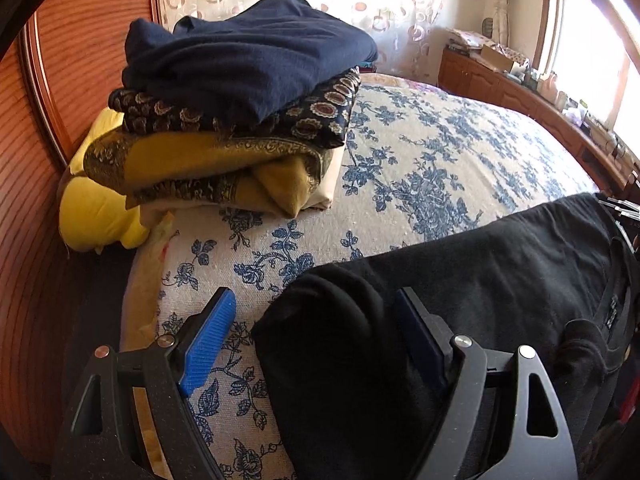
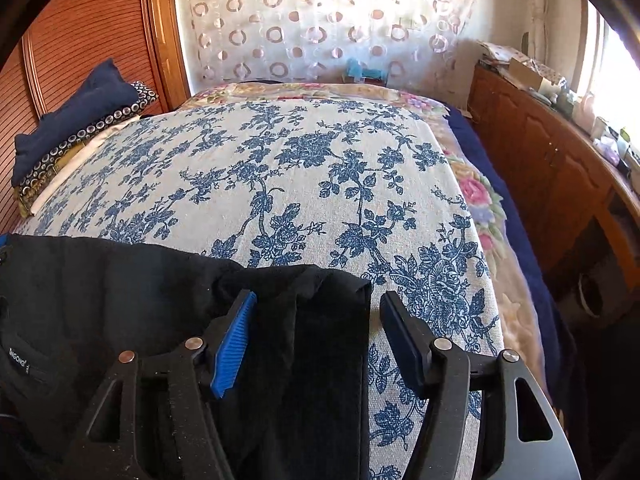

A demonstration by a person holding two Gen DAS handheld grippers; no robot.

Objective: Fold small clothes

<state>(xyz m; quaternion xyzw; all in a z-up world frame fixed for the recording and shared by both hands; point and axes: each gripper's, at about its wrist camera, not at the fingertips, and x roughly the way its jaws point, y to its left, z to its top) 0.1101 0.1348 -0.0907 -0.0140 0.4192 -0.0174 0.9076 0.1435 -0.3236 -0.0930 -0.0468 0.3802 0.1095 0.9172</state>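
A black garment (image 1: 460,280) lies across the near part of the blue-flowered bed cover (image 1: 420,168). My left gripper (image 1: 316,308) is open, its blue-padded fingers (image 1: 208,340) spread either side of the garment's rounded left end. In the right wrist view the same garment (image 2: 120,292) lies flat with a white label at the left. My right gripper (image 2: 318,310) is open, its fingers (image 2: 234,344) straddling the garment's right end and corner. The cloth runs on under both grippers, out of sight.
A stack of folded clothes (image 1: 240,92), navy on top of patterned and mustard pieces, sits at the back left by a yellow pillow (image 1: 96,208) and the wooden headboard (image 1: 48,80). A wooden cabinet (image 2: 552,168) with clutter runs along the right, below a bright window.
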